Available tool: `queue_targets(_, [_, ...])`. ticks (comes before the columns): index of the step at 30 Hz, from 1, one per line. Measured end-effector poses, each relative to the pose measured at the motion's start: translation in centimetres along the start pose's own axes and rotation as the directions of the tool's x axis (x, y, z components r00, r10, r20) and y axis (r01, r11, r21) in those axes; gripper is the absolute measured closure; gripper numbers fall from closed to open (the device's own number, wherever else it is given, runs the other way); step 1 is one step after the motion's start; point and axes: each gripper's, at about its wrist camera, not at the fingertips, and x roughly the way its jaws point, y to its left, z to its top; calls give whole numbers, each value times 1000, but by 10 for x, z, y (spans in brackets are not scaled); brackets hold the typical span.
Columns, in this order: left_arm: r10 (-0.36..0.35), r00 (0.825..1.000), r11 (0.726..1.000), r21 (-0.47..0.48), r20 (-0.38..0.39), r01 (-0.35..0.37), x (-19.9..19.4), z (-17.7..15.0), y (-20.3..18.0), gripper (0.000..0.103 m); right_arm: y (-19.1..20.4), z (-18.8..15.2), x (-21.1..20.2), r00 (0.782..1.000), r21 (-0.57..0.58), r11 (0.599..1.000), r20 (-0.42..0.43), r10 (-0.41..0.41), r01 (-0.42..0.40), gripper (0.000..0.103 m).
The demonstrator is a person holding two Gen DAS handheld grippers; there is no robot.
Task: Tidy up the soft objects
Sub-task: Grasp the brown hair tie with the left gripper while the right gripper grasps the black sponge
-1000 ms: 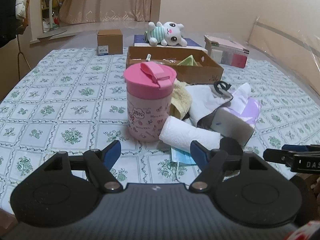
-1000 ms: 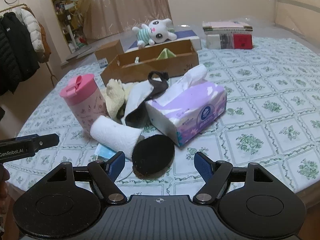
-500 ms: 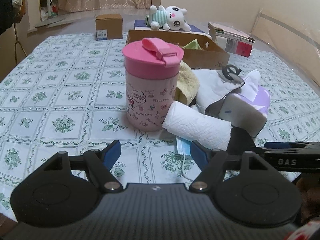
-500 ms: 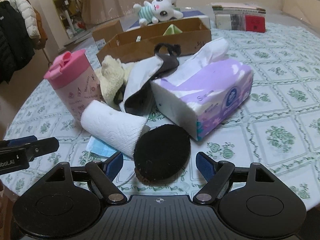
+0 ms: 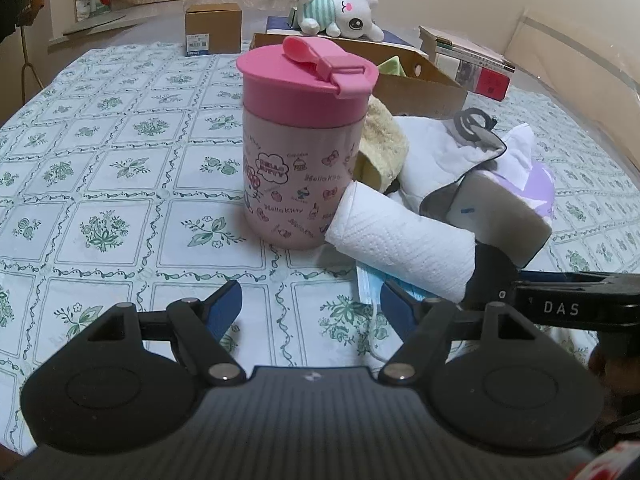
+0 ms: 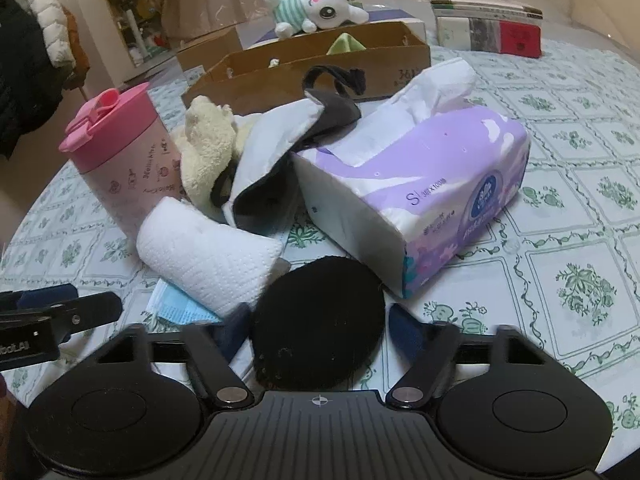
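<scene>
I judge the step in hand is picking up the round black pad point(image 6: 318, 322), and my right tongs point(image 6: 316, 326) are closing on it now. The pad sits between the two blue tips at the lower middle of the right wrist view, but I can see gaps on both sides, so nothing is gripped yet. To do this well I should keep the tips level with the pad's widest part, low against the tablecloth point(image 6: 560, 208), and close slowly so the soft disc folds a little instead of slipping out. The left tip lies just beside the white paper-towel roll point(image 6: 208, 260) and above the blue face mask point(image 6: 176, 308), so I must avoid catching either with the pad.

My left tongs point(image 5: 310, 306) stand released and empty at the lower middle of the left wrist view, over bare cloth. The pink lidded cup point(image 5: 306, 144) stands above them in the frame's centre. The towel roll lies to their upper right, leaning on the cup. The purple tissue pack point(image 6: 424, 196) lies just beyond the pad, right of centre.
</scene>
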Motion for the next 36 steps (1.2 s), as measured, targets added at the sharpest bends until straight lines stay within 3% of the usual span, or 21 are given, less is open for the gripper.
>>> queue_targets(13, [-32,999,998,64,21,30,-20,-6,-25,29,1,-3,-58,994,-22,1000,112,8,-6,36])
queue_targets(24, [-134,991,970,208,22,127,-11,-22,-81,32,-45,-11,-101,980,69,993,167,-108,98,36])
queue_targets(36, [-140,990,935,331,1,132,30,-30,-137,57,-82,-16,-103,980,132,985,154,-128,108,36])
